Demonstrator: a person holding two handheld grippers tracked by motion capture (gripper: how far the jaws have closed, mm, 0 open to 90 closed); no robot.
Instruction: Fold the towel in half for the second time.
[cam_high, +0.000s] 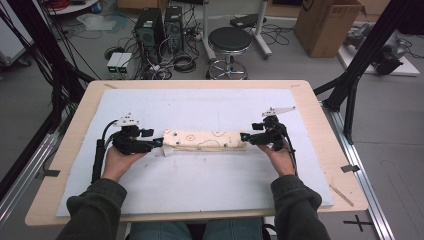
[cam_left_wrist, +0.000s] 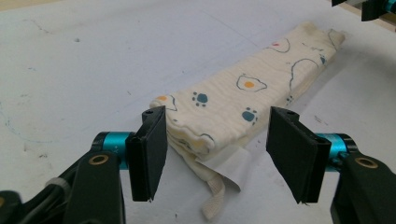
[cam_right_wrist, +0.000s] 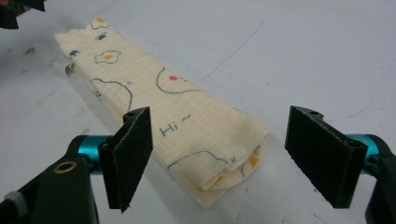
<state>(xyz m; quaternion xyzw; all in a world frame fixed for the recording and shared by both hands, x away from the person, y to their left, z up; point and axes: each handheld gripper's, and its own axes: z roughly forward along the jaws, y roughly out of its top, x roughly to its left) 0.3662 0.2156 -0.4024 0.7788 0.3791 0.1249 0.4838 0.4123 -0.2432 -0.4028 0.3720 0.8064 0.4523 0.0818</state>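
The folded cloth (cam_right_wrist: 177, 116) bears one handwritten word, "Hi~" (set among fried-egg and paw-print drawings).

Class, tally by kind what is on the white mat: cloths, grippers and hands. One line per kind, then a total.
Cloth: 1
Grippers: 2, left gripper and right gripper
Hands: 2, left hand and right hand
Total: 5

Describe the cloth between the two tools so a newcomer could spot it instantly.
On the wooden table lies a white mat; at its middle, between the left tool and the right tool, lies the folded cloth. It is a long cream strip printed with fried eggs, blue paw prints and "Hi~", the one patterned thing on the mat.
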